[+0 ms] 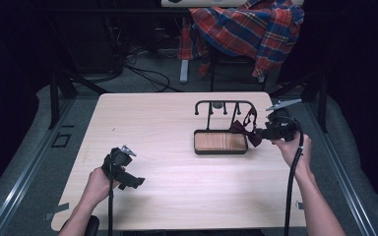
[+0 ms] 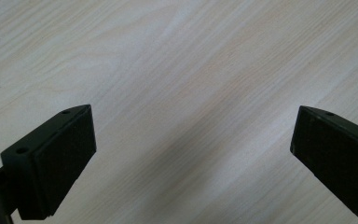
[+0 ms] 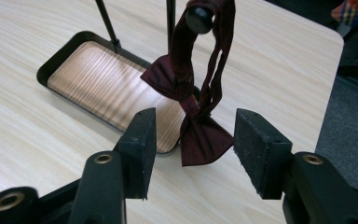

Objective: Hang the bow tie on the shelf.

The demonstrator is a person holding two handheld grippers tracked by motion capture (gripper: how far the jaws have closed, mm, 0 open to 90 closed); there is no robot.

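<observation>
— Where's the bow tie (image 3: 193, 112) right now?

— Hanging by its strap from the end peg of the black stand (image 1: 225, 104), at the right end of the rack. The bow itself dangles down over the right edge of the wooden tray (image 1: 220, 142) at the stand's base, tilted, one wing up toward the post, the other pointing down and out toward the table edge.

— And the right gripper (image 3: 193, 151)?

— Right in front of it. In the right gripper view the jaws stand apart with the lower wing of the bow sitting between them, but not touching either pad as far as I can see. Nothing is pinched yet.

— So which way does it run relative to the jaws?

— The strap loop runs up and away from the gripper to the peg, so the tie's long line goes roughly straight ahead and upward along the gripper's own reach. I'd guess closing there would catch the wing or the knot, and the lift would have to go up and off the peg's tip.

— What about the other hand?

— The left gripper (image 1: 122, 167) is well apart, down at the near left of the table (image 1: 142, 123), jaws wide and empty over bare wood. The right one is clearly the nearer
</observation>
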